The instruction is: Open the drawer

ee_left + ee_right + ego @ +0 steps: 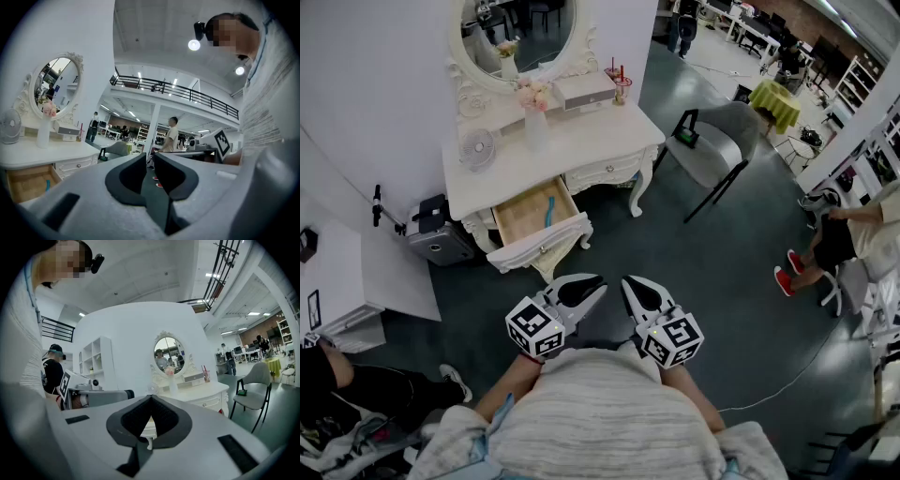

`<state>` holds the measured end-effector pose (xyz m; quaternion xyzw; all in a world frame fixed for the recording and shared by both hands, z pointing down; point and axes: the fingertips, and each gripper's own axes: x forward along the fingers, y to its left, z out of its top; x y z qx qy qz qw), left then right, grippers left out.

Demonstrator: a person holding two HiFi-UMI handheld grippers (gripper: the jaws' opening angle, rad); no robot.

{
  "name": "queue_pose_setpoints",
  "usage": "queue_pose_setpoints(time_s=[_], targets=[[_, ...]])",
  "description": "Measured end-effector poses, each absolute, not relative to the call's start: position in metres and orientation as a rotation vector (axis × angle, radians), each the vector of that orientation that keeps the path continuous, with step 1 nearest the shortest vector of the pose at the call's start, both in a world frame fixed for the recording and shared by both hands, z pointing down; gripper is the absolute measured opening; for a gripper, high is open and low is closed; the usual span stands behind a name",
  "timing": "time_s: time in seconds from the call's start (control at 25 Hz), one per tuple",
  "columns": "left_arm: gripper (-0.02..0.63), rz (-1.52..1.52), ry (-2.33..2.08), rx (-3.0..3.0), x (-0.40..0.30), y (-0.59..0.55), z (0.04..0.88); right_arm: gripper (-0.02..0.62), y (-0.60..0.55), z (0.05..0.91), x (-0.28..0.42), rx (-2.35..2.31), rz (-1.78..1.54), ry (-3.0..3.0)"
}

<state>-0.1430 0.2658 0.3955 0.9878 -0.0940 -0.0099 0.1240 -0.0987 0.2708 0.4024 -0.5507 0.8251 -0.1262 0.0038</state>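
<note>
Head view: the drawer [542, 246] on the left side of the white dressing table stands open, showing its pale wooden inside. One slim teal thing [549, 210] lies in it. On the tabletop [581, 141] above are a vase of pink flowers [534, 112] and a small fan [476, 148]. The left tool [592, 289] and right tool [630, 286] hang side by side close to the person, well apart from the drawer and touching nothing.

Left gripper view: the left tool [150, 158] is released, its jaws a narrow slit apart with nothing between them. The open drawer [28, 180] shows at lower left, with the teal thing [47, 186] inside.

Right gripper view: the right tool [150, 398] is clenched and empty, its tips meeting. Beyond it stands the dressing table with its oval mirror [168, 354] and the vase [172, 380].
</note>
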Motion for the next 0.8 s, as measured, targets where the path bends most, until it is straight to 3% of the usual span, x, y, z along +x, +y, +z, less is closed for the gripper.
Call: queue_pose_setpoints(time_s=[0.8], targets=[[0.063,-0.023,-0.265,2.896,-0.1401,0.2644,0.3946,0.011,0.2642,0.4001,-0.1062,-1.624,-0.394,2.601]])
